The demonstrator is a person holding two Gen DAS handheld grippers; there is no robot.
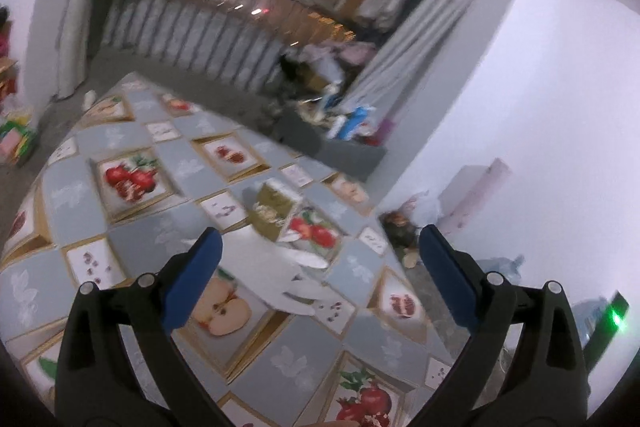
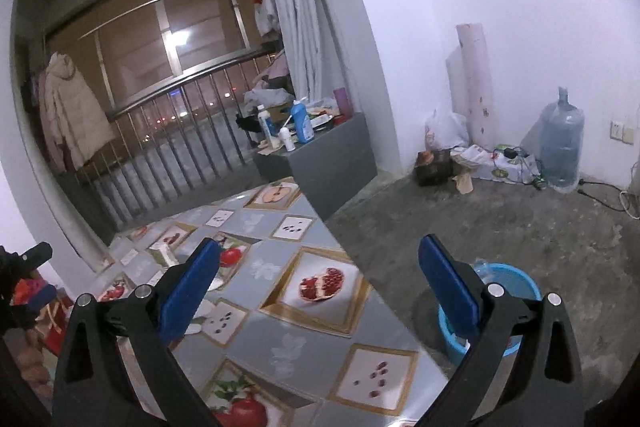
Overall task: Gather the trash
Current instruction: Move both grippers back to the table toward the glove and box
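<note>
My left gripper is spread wide and holds nothing, hanging over the table with its fruit-patterned cover. Just beyond its fingers lie white scraps of paper, and farther off a small olive-green box stands on the table. My right gripper is likewise released and bare, above the table's right edge, with a blue basin on the floor to the right.
</note>
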